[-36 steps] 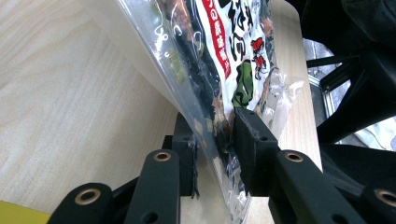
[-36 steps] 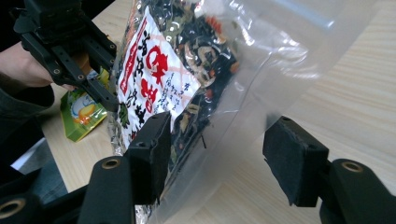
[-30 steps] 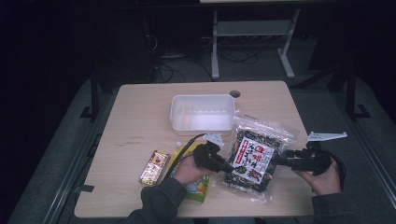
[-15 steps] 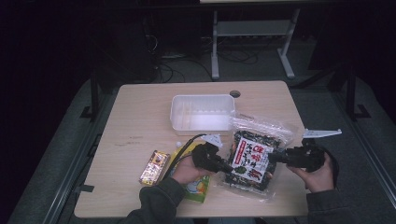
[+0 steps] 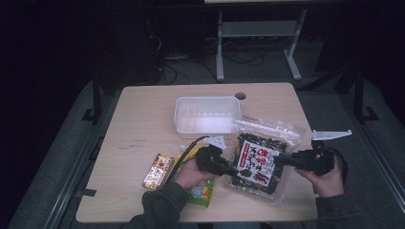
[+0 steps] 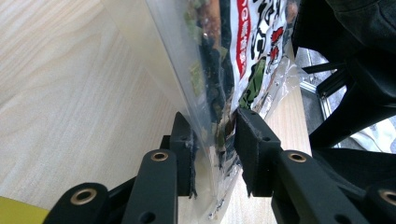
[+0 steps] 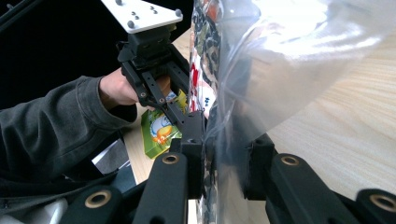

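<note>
While the left tool (image 5: 234, 169) grips the snack bag (image 5: 260, 160) as before, the right tool (image 5: 281, 161) has just closed on its opposite edge. The bag lies on the tabletop (image 5: 143, 119), just below the white tray (image 5: 206, 116).

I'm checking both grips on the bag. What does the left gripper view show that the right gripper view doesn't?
Left gripper view alone: the left gripper clamped on the snack bag's edge, with the red-lettered label. Right gripper view alone: the right gripper, whose jaws have just been closing, pinching the bag's clear film, plus the green carton and the person's sleeve. Both: the bag and wooden table.
</note>
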{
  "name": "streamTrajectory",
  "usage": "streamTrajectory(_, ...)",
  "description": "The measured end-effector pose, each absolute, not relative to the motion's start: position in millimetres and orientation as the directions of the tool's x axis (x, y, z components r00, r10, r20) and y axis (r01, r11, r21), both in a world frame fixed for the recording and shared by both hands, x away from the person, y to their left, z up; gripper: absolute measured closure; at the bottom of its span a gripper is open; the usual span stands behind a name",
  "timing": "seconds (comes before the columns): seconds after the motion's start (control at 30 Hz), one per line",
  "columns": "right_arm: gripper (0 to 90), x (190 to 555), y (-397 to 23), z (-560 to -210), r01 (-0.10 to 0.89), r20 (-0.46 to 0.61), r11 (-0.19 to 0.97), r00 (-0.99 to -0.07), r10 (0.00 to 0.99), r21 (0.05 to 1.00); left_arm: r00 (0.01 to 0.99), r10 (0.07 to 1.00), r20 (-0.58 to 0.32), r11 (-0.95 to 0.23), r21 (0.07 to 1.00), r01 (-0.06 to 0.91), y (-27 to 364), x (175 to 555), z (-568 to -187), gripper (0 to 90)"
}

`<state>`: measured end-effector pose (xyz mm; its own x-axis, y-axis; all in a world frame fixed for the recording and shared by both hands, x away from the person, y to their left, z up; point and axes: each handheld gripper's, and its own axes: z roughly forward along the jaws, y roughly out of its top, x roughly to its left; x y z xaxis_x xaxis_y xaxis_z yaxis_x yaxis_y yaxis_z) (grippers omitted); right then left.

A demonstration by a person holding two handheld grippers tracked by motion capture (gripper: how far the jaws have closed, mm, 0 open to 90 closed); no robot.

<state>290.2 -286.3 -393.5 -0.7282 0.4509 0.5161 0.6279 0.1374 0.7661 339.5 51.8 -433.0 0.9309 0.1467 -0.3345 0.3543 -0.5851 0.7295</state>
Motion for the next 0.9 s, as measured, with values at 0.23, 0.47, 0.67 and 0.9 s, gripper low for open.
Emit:
streamTrajectory(0.23, 74.9, 285, -284, -382, 0.605, 0.49, 0.145, -0.743, 0.455, 0.783, 0.935, 0.168, -0.314, -0.577, 0.737, 0.351, 56, 337, -427, 63.0)
streamTrajectory(0.47, 75.1, 282, -287, -369, 0.587, 0.469, 0.135, -0.746, 0.473, 0.798, 0.936, 0.223, -0.273, -0.576, 0.737, 0.353, 75, 333, -420, 56.4)
streamTrajectory(0.67, 75.1, 282, -288, -361, 0.571, 0.441, 0.128, -0.739, 0.509, 0.811, 0.934, 0.26, -0.244, -0.581, 0.733, 0.354, 97, 325, -417, 53.6)
streamTrajectory(0.9, 75.1, 288, -285, -352, 0.554, 0.412, 0.122, -0.732, 0.542, 0.824, 0.928, 0.304, -0.216, -0.582, 0.729, 0.36, 122, 314, -416, 50.0)
